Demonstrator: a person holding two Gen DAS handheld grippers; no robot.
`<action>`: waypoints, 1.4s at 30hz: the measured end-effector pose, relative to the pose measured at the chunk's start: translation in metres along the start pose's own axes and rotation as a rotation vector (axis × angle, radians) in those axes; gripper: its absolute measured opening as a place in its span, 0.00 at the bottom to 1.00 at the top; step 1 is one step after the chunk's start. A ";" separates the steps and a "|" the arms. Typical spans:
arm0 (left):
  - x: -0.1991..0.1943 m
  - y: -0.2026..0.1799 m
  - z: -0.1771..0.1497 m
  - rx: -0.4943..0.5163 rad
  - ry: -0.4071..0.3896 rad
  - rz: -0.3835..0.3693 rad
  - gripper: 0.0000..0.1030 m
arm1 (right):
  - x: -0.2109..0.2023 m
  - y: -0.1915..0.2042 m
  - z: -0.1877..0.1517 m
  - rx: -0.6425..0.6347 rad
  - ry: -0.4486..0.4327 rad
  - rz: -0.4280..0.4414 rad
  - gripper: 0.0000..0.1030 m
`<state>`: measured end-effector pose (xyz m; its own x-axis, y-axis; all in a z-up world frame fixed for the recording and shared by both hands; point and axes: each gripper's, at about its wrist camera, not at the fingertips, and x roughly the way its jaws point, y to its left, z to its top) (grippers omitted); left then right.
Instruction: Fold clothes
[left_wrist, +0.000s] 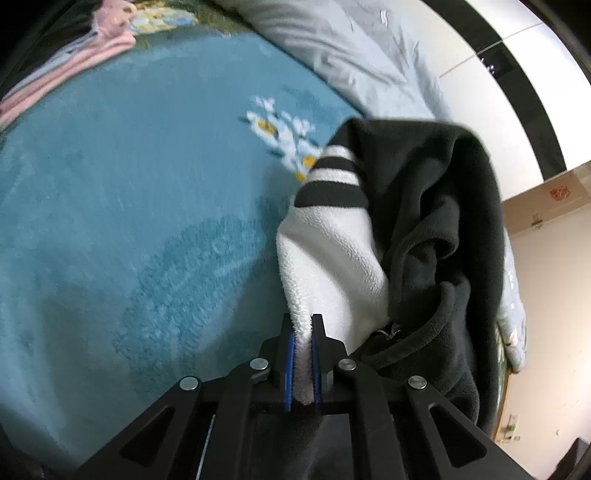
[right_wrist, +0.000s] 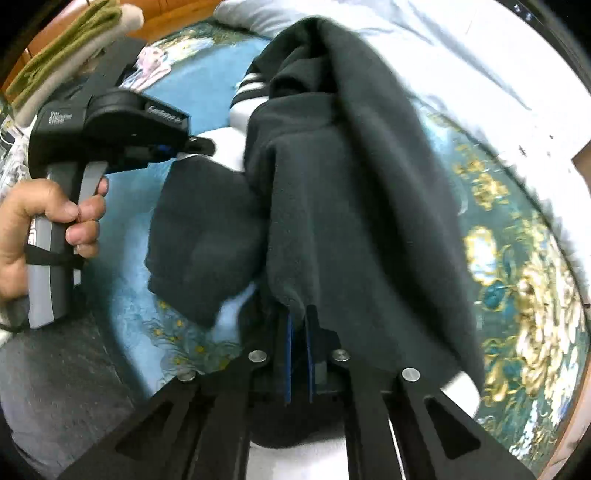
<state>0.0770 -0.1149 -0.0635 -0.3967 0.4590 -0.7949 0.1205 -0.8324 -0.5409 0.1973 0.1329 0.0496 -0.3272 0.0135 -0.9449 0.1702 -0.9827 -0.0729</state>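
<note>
Both grippers — left (left_wrist: 303, 321), right (right_wrist: 299, 314) — pinch jacket (right_wrist: 332, 184) edges; blanket (left_wrist: 129, 221) open leftward.

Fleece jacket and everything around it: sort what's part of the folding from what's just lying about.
In the job:
- black-and-white fleece jacket
- left gripper, clamped on its white sleeve
- right gripper, clamped on the black fabric
- teal floral blanket, the folding surface

Lying about:
- pink garment
- green and beige folded stack
- pale grey duvet
</note>
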 end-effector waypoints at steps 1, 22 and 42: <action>0.000 -0.004 0.006 -0.003 -0.017 0.002 0.08 | -0.008 -0.007 -0.001 0.002 -0.020 -0.034 0.04; -0.181 -0.011 0.108 0.108 -0.613 0.121 0.06 | -0.210 -0.188 0.072 0.309 -0.561 -0.658 0.04; -0.393 -0.055 0.062 0.331 -0.936 0.056 0.06 | -0.334 -0.154 0.023 0.428 -0.843 -0.564 0.04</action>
<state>0.1695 -0.2684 0.2956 -0.9736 0.1055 -0.2024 -0.0429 -0.9555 -0.2918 0.2586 0.2753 0.3837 -0.8141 0.5099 -0.2781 -0.4858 -0.8602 -0.1551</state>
